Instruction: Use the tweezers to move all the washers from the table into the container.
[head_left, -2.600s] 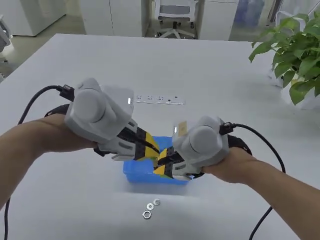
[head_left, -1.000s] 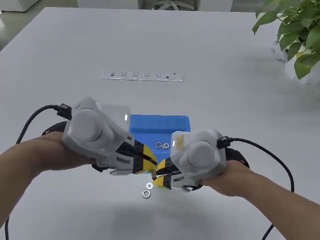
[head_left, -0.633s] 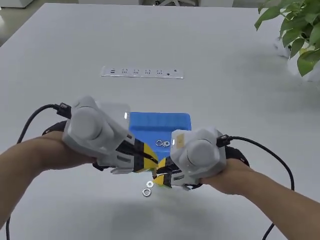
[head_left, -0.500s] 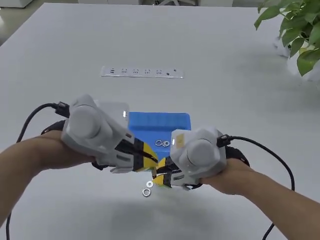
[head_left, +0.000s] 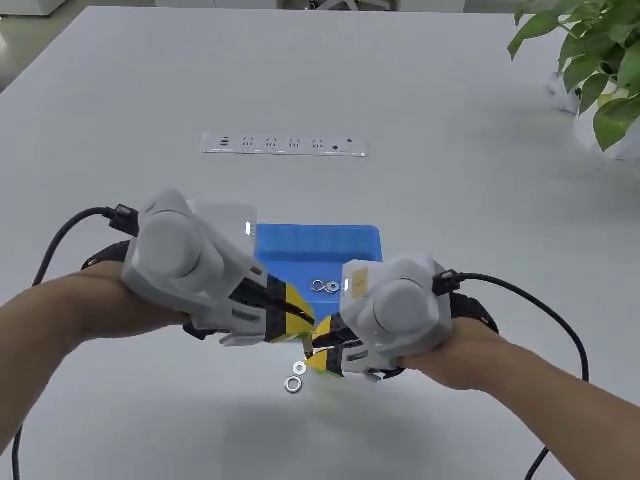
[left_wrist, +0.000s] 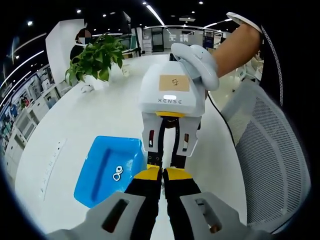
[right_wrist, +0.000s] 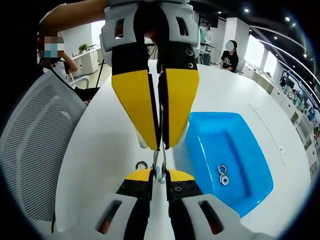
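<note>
The table (head_left: 450, 150) is topped in smooth, matt white. The container (head_left: 320, 245) is moulded in blue plastic with a slight gloss. Bright polished metal is shown by the washers (head_left: 325, 288) inside it and by those at its 6 o'clock. The tweezers (right_wrist: 158, 159) are made of thin bare metal. The left gripper (left_wrist: 162, 174) and right gripper (right_wrist: 159, 176) are cased in matt pale-grey plastic, their jaws faced in smooth yellow and black.

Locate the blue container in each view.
Head view: blue container at centre.
Left gripper view: container at lower left.
Right gripper view: container right of centre.
Shared landmark: the two washers lying inside it.
</note>
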